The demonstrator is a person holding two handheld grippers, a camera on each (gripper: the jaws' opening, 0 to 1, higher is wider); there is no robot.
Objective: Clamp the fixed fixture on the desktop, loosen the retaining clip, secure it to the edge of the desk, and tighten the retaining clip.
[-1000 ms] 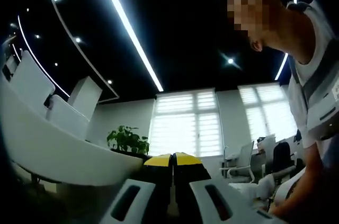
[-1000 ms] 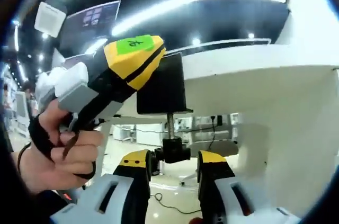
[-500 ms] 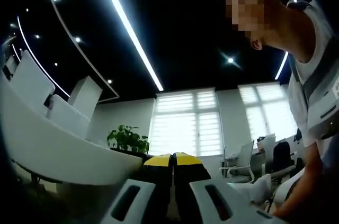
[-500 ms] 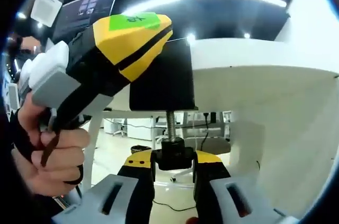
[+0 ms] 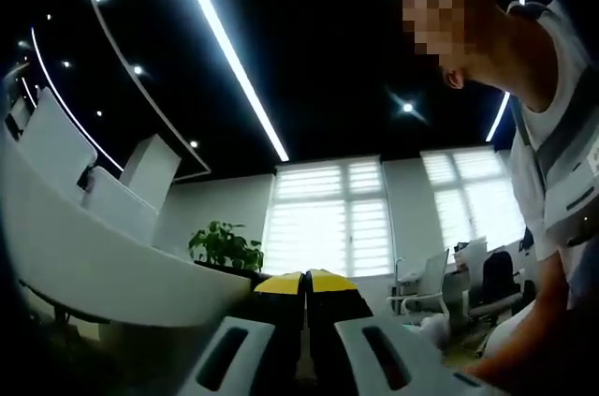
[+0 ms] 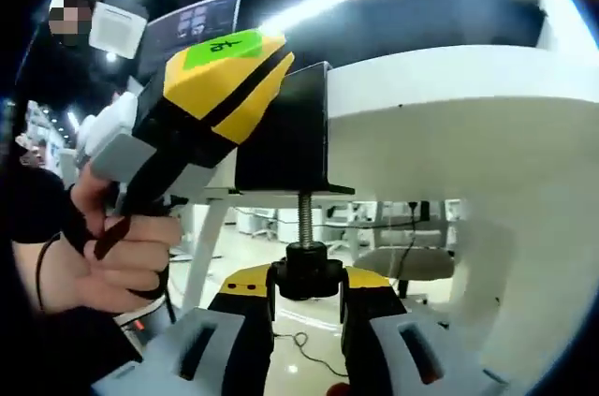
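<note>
With my right claw (image 6: 306, 298) clamped on the black knob (image 6: 306, 276) and my left claw (image 6: 225, 78), jaws together, steadying the black clamp fixture (image 6: 285, 134) on the desk (image 6: 449, 124) edge, I should turn the screw (image 6: 304, 220) squarely, without slipping.

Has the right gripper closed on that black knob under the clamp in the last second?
Yes. The right gripper, open around the knob before, has shut on it below the black clamp.
</note>
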